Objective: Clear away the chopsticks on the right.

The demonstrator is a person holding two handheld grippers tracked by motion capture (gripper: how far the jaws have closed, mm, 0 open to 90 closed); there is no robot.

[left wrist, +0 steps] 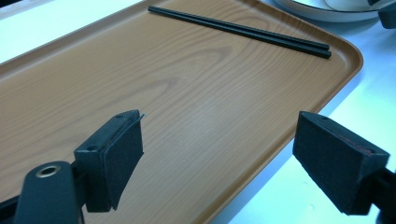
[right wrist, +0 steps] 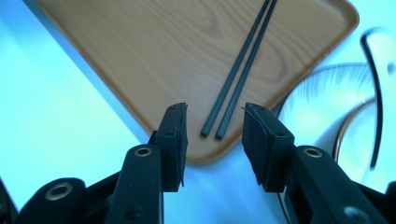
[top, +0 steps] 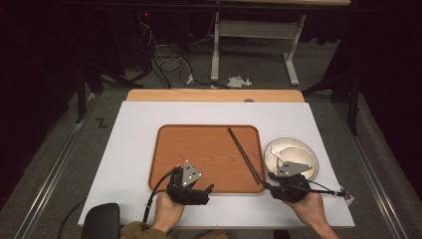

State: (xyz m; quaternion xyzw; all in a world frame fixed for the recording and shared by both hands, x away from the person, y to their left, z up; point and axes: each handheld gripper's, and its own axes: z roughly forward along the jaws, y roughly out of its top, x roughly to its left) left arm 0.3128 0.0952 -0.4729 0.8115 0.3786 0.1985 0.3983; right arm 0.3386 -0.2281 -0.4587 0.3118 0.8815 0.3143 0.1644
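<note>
Held just off the near right corner of the rectangular brown wood-grain tray (top: 199,149), the right gripper (right wrist: 214,140) is seen with its two black jaws parted by a modest gap and nothing between them; in the right gripper view the near ends of the pair of thin black chopsticks (right wrist: 243,70) lie just beyond that gap, not touched by either pad. The chopsticks are laid side by side on the right part of the tray, running slantwise from the far middle towards the near right corner, as is shown in the high view (top: 245,155). The left gripper (left wrist: 217,154) is held over the near edge of the tray, left of centre, with its jaws spread wide and nothing gripped; in the left gripper view the bare wood-grain surface (left wrist: 177,84) is seen between the pads, and the chopsticks (left wrist: 243,31) lie well apart at the far side. A round white plate (top: 304,149) is set on the white table top (top: 129,149) just right of the tray, and a smaller white piece is seen lying in it, though its kind cannot be told. Both grippers are held by a person's hands reaching in from the near edge of the table.
</note>
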